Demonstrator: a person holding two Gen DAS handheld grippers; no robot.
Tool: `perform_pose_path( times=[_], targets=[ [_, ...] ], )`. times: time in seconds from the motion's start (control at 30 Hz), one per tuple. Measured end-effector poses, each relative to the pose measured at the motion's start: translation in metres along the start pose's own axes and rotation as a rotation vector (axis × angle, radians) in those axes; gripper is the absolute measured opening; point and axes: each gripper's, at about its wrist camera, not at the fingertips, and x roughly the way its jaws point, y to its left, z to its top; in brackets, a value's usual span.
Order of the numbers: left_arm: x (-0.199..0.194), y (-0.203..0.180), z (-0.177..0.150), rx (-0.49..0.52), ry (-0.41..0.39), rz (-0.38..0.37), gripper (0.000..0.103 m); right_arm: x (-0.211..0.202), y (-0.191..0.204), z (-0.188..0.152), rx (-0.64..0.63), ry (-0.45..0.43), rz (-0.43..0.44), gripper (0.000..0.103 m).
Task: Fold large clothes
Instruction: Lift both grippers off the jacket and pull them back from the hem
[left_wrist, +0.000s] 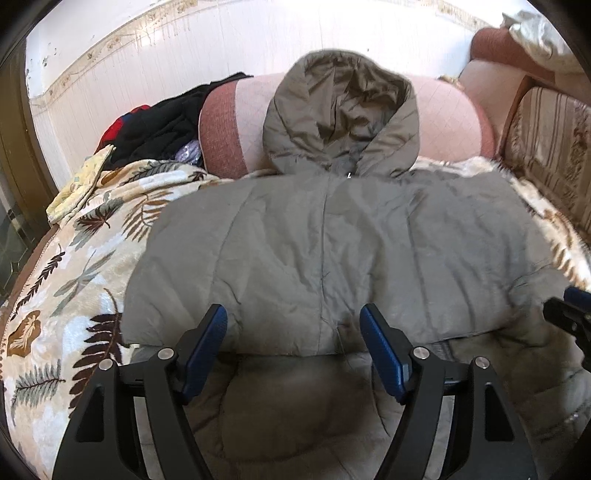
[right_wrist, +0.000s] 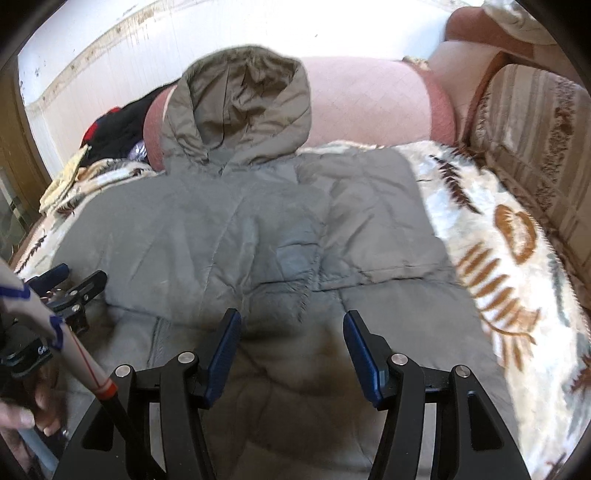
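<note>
1. Grey hooded jacket lay spread flat on a leaf-print blanket covering the seat, hood propped up vs. a pink cushion at the back.
2. Jacket's sides were folded in over the body; a lower layer of the same grey fabric stuck out nearest the cams.
3. Left gripper hovered just above the jacket's near edge, blue-padded fingers spread apart, nothing btwn them, no fabric pinched.
4. Right gripper likewise over the near part of the jacket, to the right of the left one; jaws parted, empty, pads not touching cloth as far as visible.
5. In right wrist view, a hand and a sleeve w/ blue trim showed at lower left, behind the left tool.
6. Pile of dark clothes w/ some red sat at far left beside the pink cushion.
7. Striped patterned cushion stood at right, past the blanket.
8. White panelled wall behind.
</note>
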Motion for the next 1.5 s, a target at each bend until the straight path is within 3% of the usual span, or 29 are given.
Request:
perform_pose_path(
  times=[0.13, 0.27, 0.33, 0.43, 0.6, 0.8, 1.5],
  targets=[
    [-0.018, 0.016, 0.005, -0.027, -0.029, -0.004, 0.074, -0.032, -0.002, 0.003, 0.048, 0.027, 0.065, 0.062],
    [-0.022, 0.040, 0.011, -0.095, -0.032, -0.005, 0.074, -0.076, 0.015, 0.038, -0.030, 0.011, 0.087, 0.062],
    [-0.018, 0.050, 0.013, -0.130, -0.016, -0.020, 0.074, -0.093, 0.027, 0.060, -0.111, -0.018, 0.052, 0.062],
    [-0.011, 0.053, 0.015, -0.128, -0.004, -0.010, 0.074, -0.103, 0.044, 0.093, -0.190, -0.015, 0.048, 0.062],
    [-0.012, 0.056, 0.023, -0.120, -0.026, 0.007, 0.074, -0.094, 0.054, 0.125, -0.166, 0.016, 0.054, 0.062],
    [-0.026, 0.064, 0.022, -0.114, -0.053, 0.034, 0.074, -0.107, 0.082, 0.117, -0.188, 0.014, 0.071, 0.059],
    [-0.088, 0.109, -0.002, -0.103, -0.141, 0.141, 0.074, -0.214, 0.144, 0.058, -0.351, -0.059, -0.006, 0.051]
  ],
)
